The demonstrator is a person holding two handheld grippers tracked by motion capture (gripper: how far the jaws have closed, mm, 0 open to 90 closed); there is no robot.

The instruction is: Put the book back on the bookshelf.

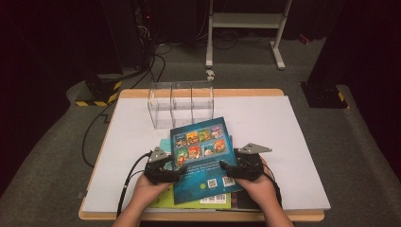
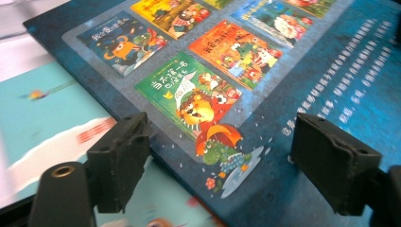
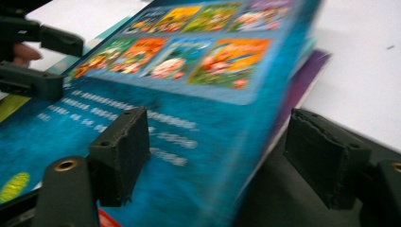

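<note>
You hold the left gripper (image 1: 177,173) at the left edge of the blue picture book (image 1: 204,158) and the right gripper (image 1: 223,166) at its right edge, near the table's front. In both gripper views the jaws stand wide, straddling the cover with a pad off each side, and neither closes on it. The book lies back cover up, on top of a small stack: a teal book (image 2: 45,118) shows under its left edge, a purple one (image 3: 309,71) under its right, and a green cover (image 1: 165,198) pokes out at the front. Expect the book to be thin, light and flexible, with a glossy cover that will slide on the books beneath; it will likely sag if taken at one corner. Take hold at the two long edges, one jaw under and one over, near the middle of each side. Beyond the stack stands a clear acrylic divided rack (image 1: 181,105), upright, on the white table top (image 1: 283,142), well apart from the grippers.
</note>
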